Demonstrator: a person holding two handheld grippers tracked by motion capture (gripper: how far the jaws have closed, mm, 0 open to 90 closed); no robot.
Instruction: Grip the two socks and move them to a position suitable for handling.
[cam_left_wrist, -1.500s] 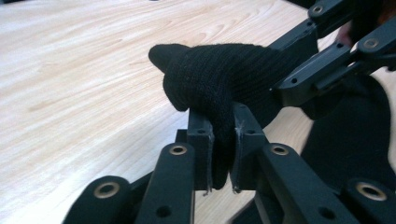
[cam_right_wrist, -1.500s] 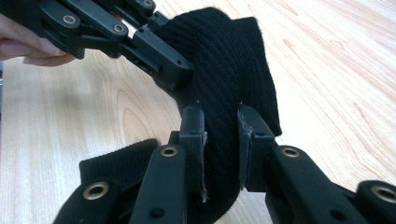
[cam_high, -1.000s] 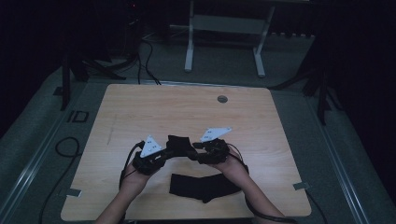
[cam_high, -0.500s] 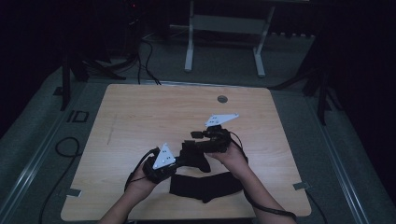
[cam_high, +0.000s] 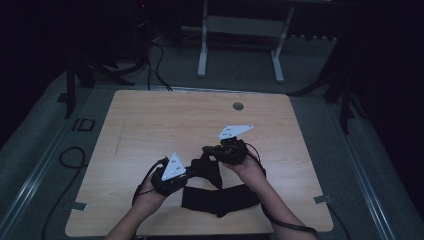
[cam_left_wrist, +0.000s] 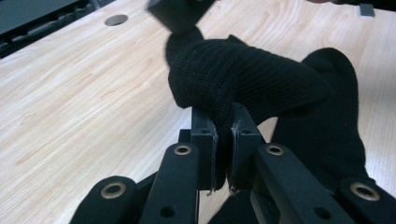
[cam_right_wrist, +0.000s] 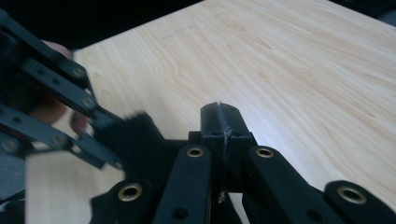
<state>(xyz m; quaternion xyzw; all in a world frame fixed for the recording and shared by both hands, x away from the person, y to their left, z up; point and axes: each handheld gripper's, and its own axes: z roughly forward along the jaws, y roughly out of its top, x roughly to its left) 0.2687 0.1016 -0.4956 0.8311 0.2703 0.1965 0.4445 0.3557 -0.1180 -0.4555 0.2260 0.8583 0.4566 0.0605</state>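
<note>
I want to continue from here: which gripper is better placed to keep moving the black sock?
Left. The left gripper is shut on the black sock; the right gripper has just closed with nothing visibly between its jaws.

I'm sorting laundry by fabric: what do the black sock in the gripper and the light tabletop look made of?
Black sock: likely a soft, matte knit, cotton or wool blend; fine ribbed stitches show. Light tabletop: pale wood or wood-look laminate with a smooth finish; grain streaks show.

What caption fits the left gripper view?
Left tongs pinch a black knitted sock above the wooden table.
</note>
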